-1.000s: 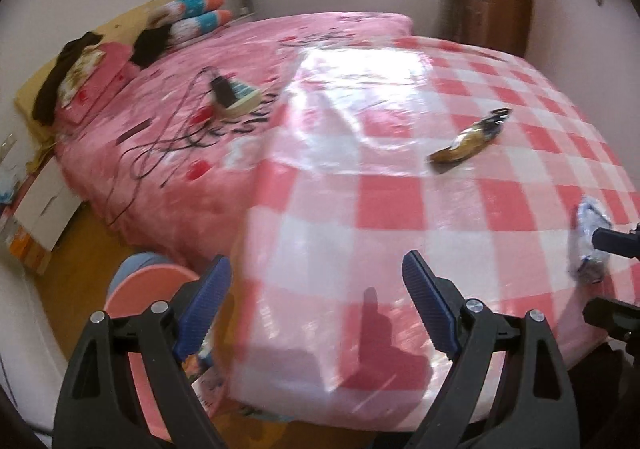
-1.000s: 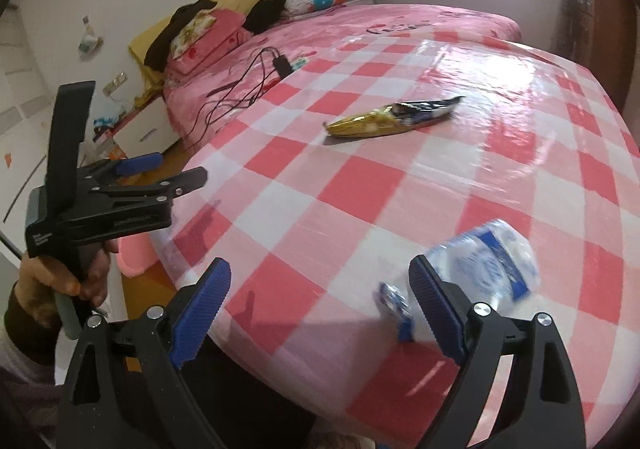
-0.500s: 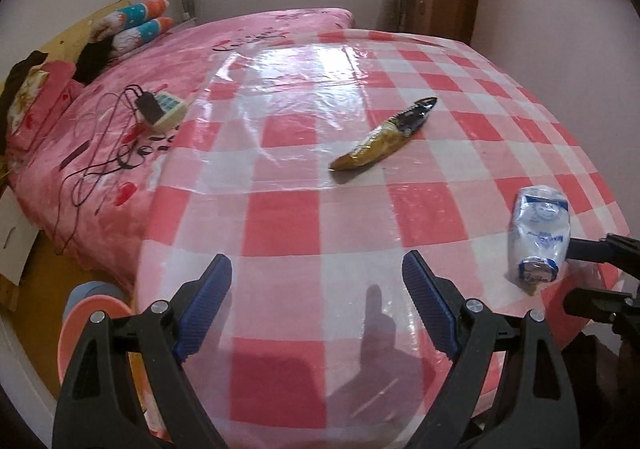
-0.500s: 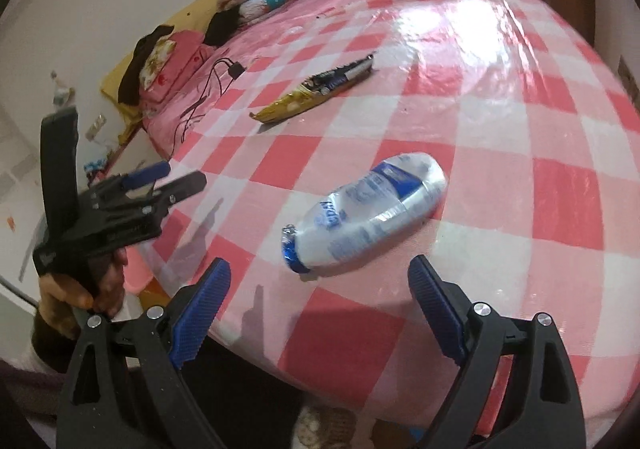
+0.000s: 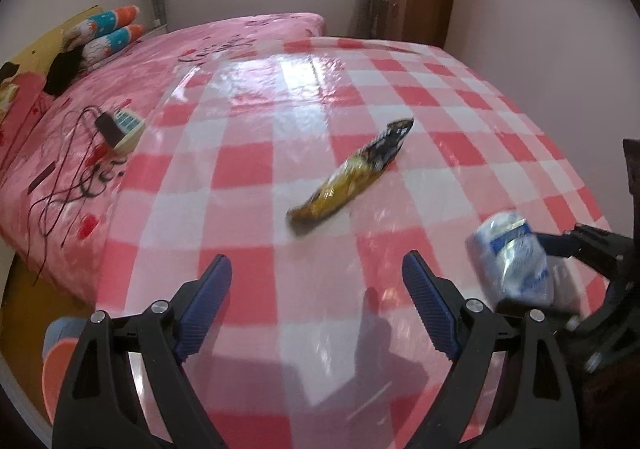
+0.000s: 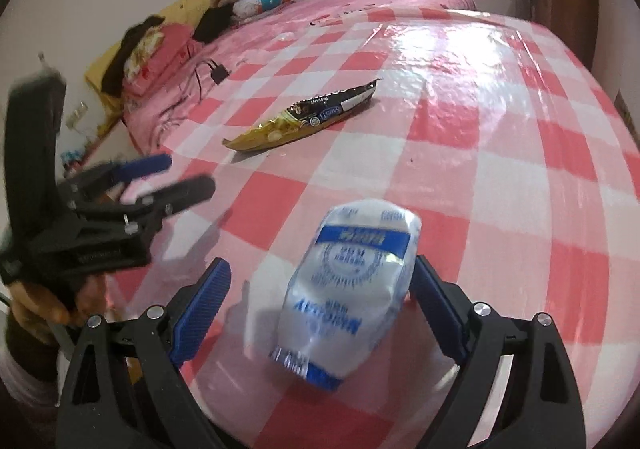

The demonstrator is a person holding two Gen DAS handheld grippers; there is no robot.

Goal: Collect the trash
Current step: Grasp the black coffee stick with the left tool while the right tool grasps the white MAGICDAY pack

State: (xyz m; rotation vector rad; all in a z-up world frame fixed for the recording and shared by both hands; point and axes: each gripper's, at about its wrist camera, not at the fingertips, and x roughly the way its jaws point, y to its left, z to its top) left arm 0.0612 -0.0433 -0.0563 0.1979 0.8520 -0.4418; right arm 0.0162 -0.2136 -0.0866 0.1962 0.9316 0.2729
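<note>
A crumpled white and blue plastic wrapper [image 6: 352,289] lies on the red and white checked tablecloth [image 6: 500,153], between the open fingers of my right gripper [image 6: 320,289]. It also shows at the right in the left wrist view [image 5: 512,253]. A gold and black snack wrapper [image 5: 352,177] lies flat near the table's middle, ahead of my open, empty left gripper [image 5: 318,297]. It also shows in the right wrist view [image 6: 304,117]. The left gripper shows at the left in the right wrist view [image 6: 176,177].
A pink bed [image 5: 120,89] with pillows, cables and a charger [image 5: 120,125] stands to the left of the table. A wooden cabinet [image 5: 416,1] with folded blankets is at the back. A pink bin [image 5: 56,369] sits on the floor at the lower left.
Both grippers moved forward over the table. The white and blue wrapper now sits between the right gripper's fingers. The snack wrapper is closer to the left gripper.
</note>
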